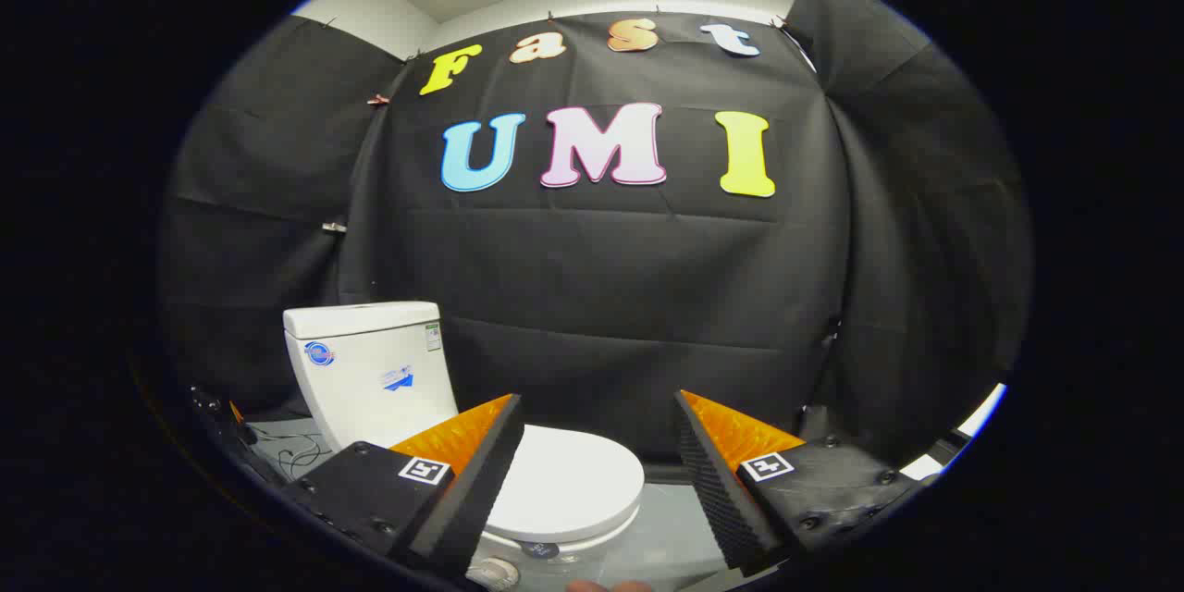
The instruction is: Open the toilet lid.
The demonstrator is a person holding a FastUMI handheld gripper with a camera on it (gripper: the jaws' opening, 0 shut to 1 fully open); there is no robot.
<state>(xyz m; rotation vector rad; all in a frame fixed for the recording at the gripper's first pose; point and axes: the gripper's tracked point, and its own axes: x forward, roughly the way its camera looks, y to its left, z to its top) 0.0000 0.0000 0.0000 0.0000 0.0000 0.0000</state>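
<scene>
A white toilet stands ahead and a little to the left of my fingers. Its lid [569, 481] lies flat and closed over the bowl, and the white tank [370, 370] rises behind it. My gripper [599, 407] is open, held above and short of the lid, with nothing between the fingers. The left finger covers the lid's left part; the lid's front rim shows in the gap between the two fingers.
Black cloth walls close in the booth behind and on both sides of the toilet. Loose cables [296, 453] lie on the grey floor to the left of the tank. Grey floor [666, 527] stretches to the right of the bowl.
</scene>
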